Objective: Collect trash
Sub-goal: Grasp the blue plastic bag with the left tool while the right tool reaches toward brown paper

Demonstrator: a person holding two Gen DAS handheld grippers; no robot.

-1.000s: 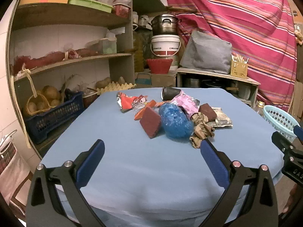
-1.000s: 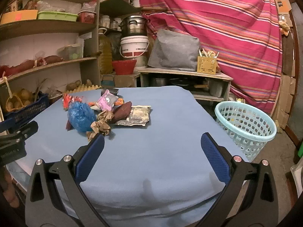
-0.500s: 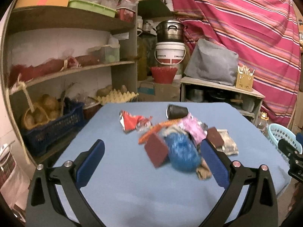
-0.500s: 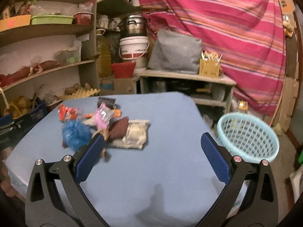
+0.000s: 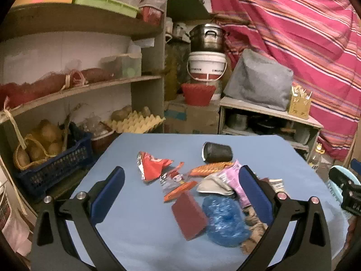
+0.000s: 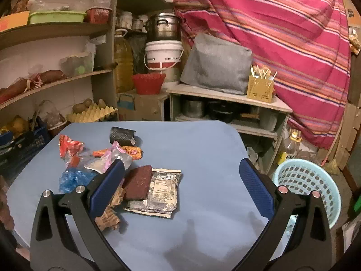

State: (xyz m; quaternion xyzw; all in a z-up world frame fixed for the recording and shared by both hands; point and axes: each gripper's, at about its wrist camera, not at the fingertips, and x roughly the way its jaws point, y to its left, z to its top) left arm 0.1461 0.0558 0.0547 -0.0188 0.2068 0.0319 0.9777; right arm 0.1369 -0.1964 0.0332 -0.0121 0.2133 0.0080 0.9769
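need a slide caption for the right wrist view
Open right hand-held gripper above scattered wrappers on the blue table; pale blue plastic basket beside it.

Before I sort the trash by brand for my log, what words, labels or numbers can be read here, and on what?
No text reads clearly.
White bucket: a dark line of print on its red band, too small to read.
Flat foil packet: a white barcode label, blurred.
Orange wrapper: a small logo, illegible.
Red snack bag: no letters legible.

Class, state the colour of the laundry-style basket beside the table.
Light blue basket, clearest in the right wrist view.
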